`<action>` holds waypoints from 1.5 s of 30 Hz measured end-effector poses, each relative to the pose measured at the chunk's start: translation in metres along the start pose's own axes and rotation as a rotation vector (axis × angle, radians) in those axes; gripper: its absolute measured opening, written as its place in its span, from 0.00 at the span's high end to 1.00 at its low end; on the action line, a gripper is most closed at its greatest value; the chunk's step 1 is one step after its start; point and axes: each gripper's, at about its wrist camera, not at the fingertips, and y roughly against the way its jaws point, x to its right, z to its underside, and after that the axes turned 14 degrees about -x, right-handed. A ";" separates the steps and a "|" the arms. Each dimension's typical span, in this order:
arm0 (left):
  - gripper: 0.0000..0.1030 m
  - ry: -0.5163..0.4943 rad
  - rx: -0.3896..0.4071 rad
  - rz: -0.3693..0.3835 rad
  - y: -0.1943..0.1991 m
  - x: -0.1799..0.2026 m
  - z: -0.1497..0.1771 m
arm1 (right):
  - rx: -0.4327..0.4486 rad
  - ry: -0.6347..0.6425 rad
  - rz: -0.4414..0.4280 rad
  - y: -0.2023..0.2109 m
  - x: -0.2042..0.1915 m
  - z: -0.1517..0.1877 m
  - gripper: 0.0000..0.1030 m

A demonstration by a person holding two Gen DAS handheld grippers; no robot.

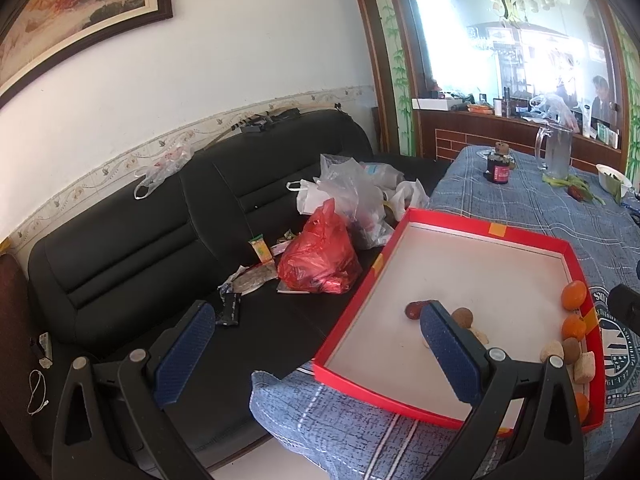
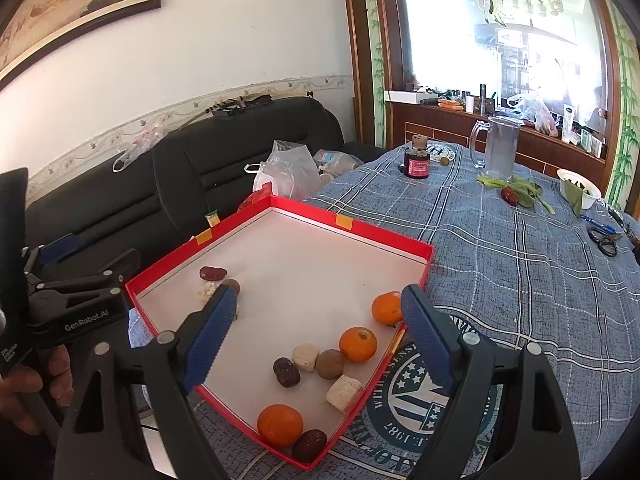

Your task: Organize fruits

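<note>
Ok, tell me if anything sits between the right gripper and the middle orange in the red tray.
Nothing visible does. The right gripper hangs open above the red tray, and the middle orange lies exposed just below its fingers. A brown round fruit touches the orange's near-left side, so it crowds the grasp without covering it.

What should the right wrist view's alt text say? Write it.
An open right gripper hovers over a red tray holding three oranges, dark and brown fruits and pale blocks, on a blue plaid tablecloth. The open left gripper is at the left.
</note>
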 end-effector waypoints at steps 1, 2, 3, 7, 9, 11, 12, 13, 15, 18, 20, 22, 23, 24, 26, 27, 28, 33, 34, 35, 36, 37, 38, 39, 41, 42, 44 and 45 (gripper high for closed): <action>0.00 0.005 0.006 -0.005 0.001 -0.003 0.000 | -0.002 0.001 -0.001 0.000 0.000 0.000 0.18; 0.00 0.011 0.015 -0.011 0.003 -0.006 0.001 | -0.004 0.004 -0.003 0.000 -0.001 0.001 0.18; 0.00 0.017 0.022 -0.018 0.005 -0.010 0.002 | -0.005 0.007 -0.003 -0.001 -0.002 0.001 0.18; 0.00 0.055 0.045 -0.051 0.015 -0.032 0.002 | -0.014 0.025 -0.008 -0.003 -0.008 0.001 0.18; 0.00 0.081 0.060 -0.074 0.021 -0.046 0.002 | -0.015 0.031 -0.012 -0.004 -0.011 0.000 0.18; 0.00 0.107 0.072 -0.089 0.027 -0.058 0.003 | -0.019 0.041 -0.017 -0.005 -0.016 0.000 0.18; 0.00 0.118 0.078 -0.094 0.029 -0.063 0.004 | -0.020 0.045 -0.019 -0.005 -0.019 0.000 0.18; 0.00 0.131 0.084 -0.102 0.032 -0.070 0.005 | -0.020 0.050 -0.021 -0.005 -0.021 0.000 0.18; 0.00 0.149 0.086 -0.112 0.036 -0.078 0.007 | -0.025 0.062 -0.024 -0.006 -0.027 -0.001 0.18; 0.00 0.177 0.079 -0.118 0.041 -0.088 0.009 | -0.030 0.078 -0.026 -0.007 -0.035 0.001 0.18; 0.00 0.191 0.071 -0.117 0.043 -0.094 0.010 | -0.035 0.085 -0.029 -0.007 -0.038 0.002 0.18; 0.00 0.197 0.057 -0.122 0.044 -0.098 0.011 | -0.039 0.088 -0.031 -0.007 -0.040 0.002 0.18; 0.00 0.198 0.051 -0.121 0.045 -0.100 0.011 | -0.042 0.089 -0.032 -0.008 -0.040 0.003 0.18; 0.00 0.198 0.044 -0.119 0.046 -0.101 0.012 | -0.045 0.090 -0.032 -0.008 -0.040 0.003 0.18; 0.00 0.196 0.020 -0.118 0.045 -0.103 0.012 | -0.051 0.088 -0.034 -0.008 -0.039 0.004 0.18; 0.00 0.192 0.010 -0.120 0.045 -0.102 0.012 | -0.054 0.086 -0.033 -0.009 -0.039 0.004 0.18; 0.00 0.184 -0.006 -0.126 0.043 -0.101 0.012 | -0.056 0.085 -0.032 -0.009 -0.039 0.004 0.18; 0.00 0.127 -0.067 -0.146 0.025 -0.088 0.022 | -0.059 0.060 -0.029 -0.009 -0.031 0.005 0.18; 0.00 0.119 -0.082 -0.139 0.021 -0.085 0.025 | -0.060 0.056 -0.028 -0.009 -0.028 0.005 0.18; 0.00 0.110 -0.097 -0.133 0.017 -0.080 0.026 | -0.062 0.049 -0.027 -0.010 -0.026 0.005 0.18; 0.00 0.098 -0.111 -0.127 0.011 -0.074 0.028 | -0.063 0.043 -0.024 -0.010 -0.023 0.005 0.18; 0.00 0.088 -0.120 -0.123 0.009 -0.069 0.029 | -0.065 0.034 -0.022 -0.011 -0.019 0.006 0.18; 0.00 0.074 -0.129 -0.117 0.006 -0.063 0.029 | -0.065 0.027 -0.020 -0.011 -0.017 0.006 0.18; 0.00 0.062 -0.134 -0.113 0.004 -0.058 0.029 | -0.065 0.021 -0.017 -0.011 -0.014 0.006 0.18; 0.00 0.036 -0.141 -0.106 0.000 -0.047 0.030 | -0.065 0.006 -0.012 -0.011 -0.008 0.007 0.18; 0.00 0.026 -0.145 -0.103 -0.002 -0.041 0.029 | -0.066 -0.002 -0.011 -0.012 -0.005 0.007 0.18; 0.00 0.008 -0.154 -0.101 -0.006 -0.033 0.029 | -0.067 -0.021 -0.012 -0.012 0.003 0.008 0.18; 0.00 -0.004 -0.161 -0.103 -0.009 -0.028 0.030 | -0.067 -0.030 -0.012 -0.013 0.007 0.008 0.18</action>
